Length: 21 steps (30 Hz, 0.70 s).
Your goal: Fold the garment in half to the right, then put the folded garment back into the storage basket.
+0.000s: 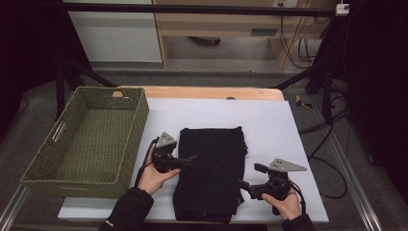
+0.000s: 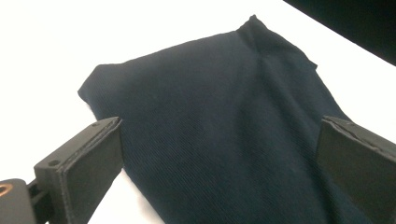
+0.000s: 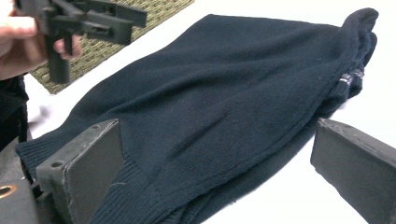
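Garment: folded dark sweater [image 1: 211,171] at the tabletop's [image 1: 279,130] near-middle, long axis running from near edge to far edge
Left gripper [image 1: 185,162]: at the sweater's left edge, jaws wide open, holding nothing
Right gripper [image 1: 243,185]: at the sweater's right edge near the near corner, jaws wide open, empty
Nearer hand: both about equal, flanking the sweater
Basket [image 1: 139,115]: at the tabletop's left edge, nothing inside

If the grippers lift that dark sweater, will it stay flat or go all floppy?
Probably floppy: the folded dark sweater is soft knit that already creases and slumps on the white sheet. It will likely droop from wherever it is pinched, and its folds may fall open. The ribbed knit looks grippy, so slipping seems unlikely.
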Each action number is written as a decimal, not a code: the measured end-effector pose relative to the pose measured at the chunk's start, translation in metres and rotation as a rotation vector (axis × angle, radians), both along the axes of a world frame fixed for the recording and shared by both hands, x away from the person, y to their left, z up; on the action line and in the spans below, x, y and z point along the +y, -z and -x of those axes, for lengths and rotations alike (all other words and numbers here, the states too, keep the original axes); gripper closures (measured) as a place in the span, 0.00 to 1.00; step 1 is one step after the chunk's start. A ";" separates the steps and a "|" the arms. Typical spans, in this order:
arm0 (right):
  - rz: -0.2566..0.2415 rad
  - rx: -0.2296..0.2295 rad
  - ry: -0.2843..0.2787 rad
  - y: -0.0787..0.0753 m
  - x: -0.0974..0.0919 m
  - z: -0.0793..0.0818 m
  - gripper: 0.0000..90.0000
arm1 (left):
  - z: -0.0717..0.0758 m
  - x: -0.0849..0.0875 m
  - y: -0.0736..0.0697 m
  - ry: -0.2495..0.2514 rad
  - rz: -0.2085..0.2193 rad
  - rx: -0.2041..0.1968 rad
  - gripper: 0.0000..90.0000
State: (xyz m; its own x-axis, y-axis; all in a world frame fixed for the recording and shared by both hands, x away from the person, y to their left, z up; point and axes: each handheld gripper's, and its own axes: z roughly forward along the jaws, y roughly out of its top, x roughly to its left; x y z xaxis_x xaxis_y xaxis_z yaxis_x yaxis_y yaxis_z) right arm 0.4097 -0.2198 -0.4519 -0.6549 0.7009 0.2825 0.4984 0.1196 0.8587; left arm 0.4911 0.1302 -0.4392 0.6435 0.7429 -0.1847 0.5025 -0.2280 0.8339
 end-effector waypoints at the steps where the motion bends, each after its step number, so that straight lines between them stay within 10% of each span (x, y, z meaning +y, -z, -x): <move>1: 0.004 0.001 -0.003 0.000 0.000 0.000 0.04 | -0.003 0.000 0.000 -0.005 -0.004 0.003 0.01; 14: 0.016 0.007 -0.006 0.001 0.004 0.003 0.03 | -0.038 0.002 0.005 -0.121 -0.003 0.015 0.02; 21: 0.021 0.011 -0.008 0.003 0.003 0.003 0.03 | -0.056 -0.002 0.017 -0.192 -0.072 0.033 0.13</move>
State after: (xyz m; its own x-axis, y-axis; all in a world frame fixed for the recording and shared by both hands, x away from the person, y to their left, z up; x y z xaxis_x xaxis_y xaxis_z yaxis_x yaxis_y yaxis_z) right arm 0.4070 -0.2166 -0.4549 -0.6576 0.7013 0.2752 0.5068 0.1414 0.8504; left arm 0.5467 0.1285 -0.4558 0.4835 0.8631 -0.1457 0.5695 -0.1839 0.8012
